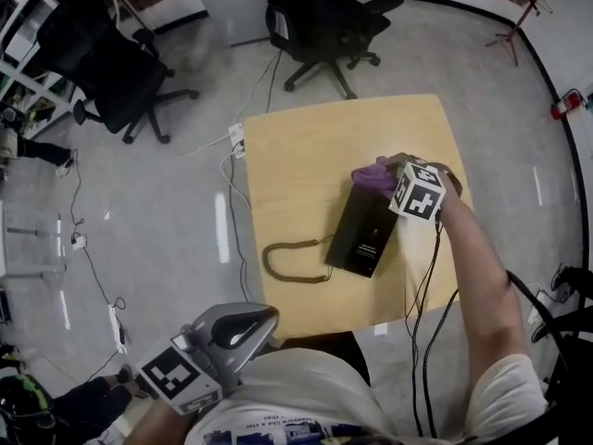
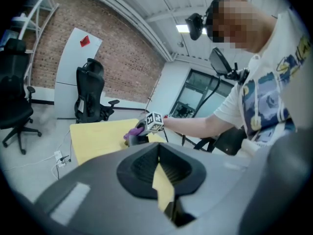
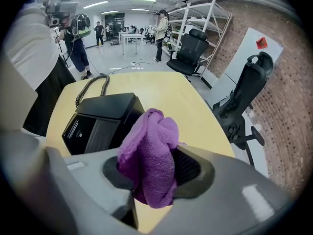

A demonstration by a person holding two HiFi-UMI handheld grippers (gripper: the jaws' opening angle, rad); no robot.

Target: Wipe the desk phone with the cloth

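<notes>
R gripper (image 3: 152,173) is clamped on a bunched purple cloth (image 3: 149,153). The cloth fills the gap btwn the jaws and bulges out above them. In the head view the R gripper (image 1: 387,176) is out over the far-right part of the wooden table (image 1: 296,146), arm stretched fwd, marker cube facing up. The cloth (image 1: 372,176) is at the far end of the black desk phone (image 1: 364,228); it looks to be on that end, but contact can't be confirmed.

The phone lies flat on the table's right half, long axis running roughly near-to-far, w/ a small white-print label on its top face. From the R gripper view the desk phone (image 3: 100,119) sits just left of and behind the cloth. Its coiled cord (image 1: 285,265) loops off the phone's left side across the tabletop.

L gripper (image 1: 243,324) is held low and close to the person's body, off the table's near edge, well apart from the phone. L gripper (image 2: 159,153) jaws are together, nothing btwn them.

Two black office chairs (image 1: 320,21) stand on the floor beyond the table.
</notes>
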